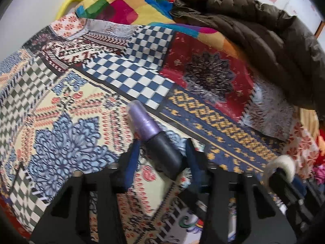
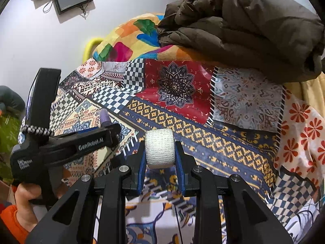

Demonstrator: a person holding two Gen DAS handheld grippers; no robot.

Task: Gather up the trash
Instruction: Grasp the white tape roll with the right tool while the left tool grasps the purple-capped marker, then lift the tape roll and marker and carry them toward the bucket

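Both tools are carrying trash above the patchwork bedcover (image 2: 203, 134): the left gripper (image 1: 162, 148) is pinching a purple bottle (image 1: 156, 136) by its dark cap, the right gripper (image 2: 160, 152) is squeezing a white tape roll (image 2: 160, 148) between its fingertips, so keeping firm, level grips seems wise.

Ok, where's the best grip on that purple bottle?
Take the purple bottle by its dark cap, as the left gripper does: fingers either side, coming along its length from the cap end. The cap is straight-sided and nearest.
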